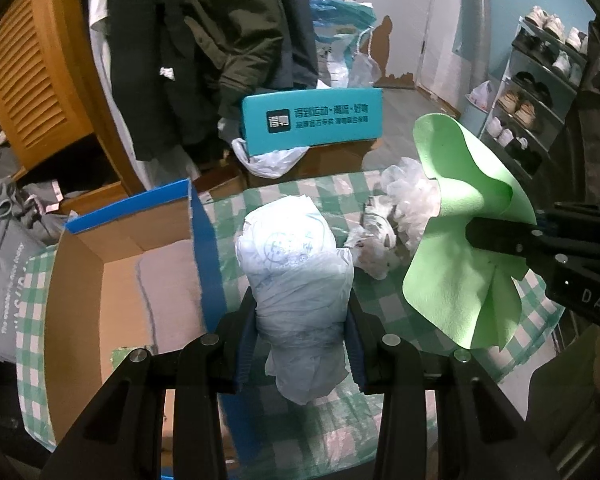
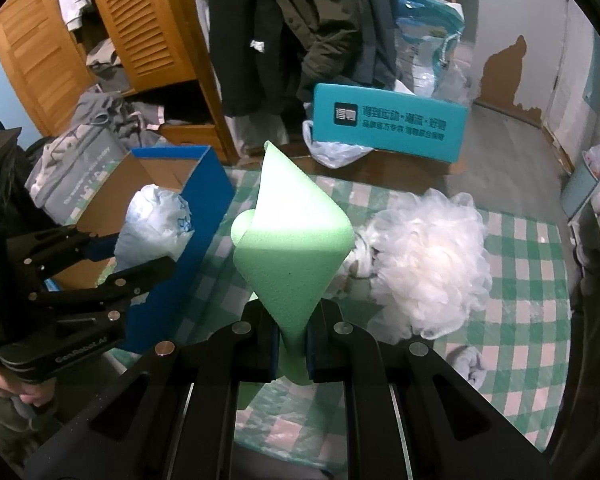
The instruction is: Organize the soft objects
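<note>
My left gripper is shut on a wadded pale-blue plastic bag and holds it above the checked tablecloth, just right of the open blue cardboard box. The bag also shows in the right wrist view, held by the left gripper at the box. My right gripper is shut on a light green cloth, held up off the table; the cloth also shows in the left wrist view. A white mesh bath pouf lies on the table beside the cloth.
A folded pale cloth lies inside the box. A teal box stands on a carton behind the table. Hanging coats, a wooden louvred wardrobe and clothes piles are at left. A shoe rack stands right. A small grey cloth lies at the table's right.
</note>
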The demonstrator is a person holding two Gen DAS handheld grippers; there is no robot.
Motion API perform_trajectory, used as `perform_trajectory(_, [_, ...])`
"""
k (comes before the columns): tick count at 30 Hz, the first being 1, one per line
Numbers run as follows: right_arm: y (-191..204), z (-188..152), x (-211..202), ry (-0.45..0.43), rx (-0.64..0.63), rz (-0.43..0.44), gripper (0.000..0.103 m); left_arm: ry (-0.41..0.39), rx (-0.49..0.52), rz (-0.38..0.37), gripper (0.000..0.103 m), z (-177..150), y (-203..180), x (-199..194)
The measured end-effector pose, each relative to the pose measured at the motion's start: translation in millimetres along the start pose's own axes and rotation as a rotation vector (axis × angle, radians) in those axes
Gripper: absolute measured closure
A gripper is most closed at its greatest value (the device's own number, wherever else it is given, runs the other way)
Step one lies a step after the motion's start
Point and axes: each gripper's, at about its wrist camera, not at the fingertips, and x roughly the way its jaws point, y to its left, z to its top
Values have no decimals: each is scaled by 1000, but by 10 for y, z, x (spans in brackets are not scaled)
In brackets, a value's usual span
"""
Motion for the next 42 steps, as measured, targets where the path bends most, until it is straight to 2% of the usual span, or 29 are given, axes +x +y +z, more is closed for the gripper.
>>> perform_trajectory(27, [799,365,348,27,-128,87,94,-8,-128,79,63,-162,825,-134])
perform_trajectory(42, [1355,559,590,46,-206,148,94,18,-221,123,63,-397,1332,-132])
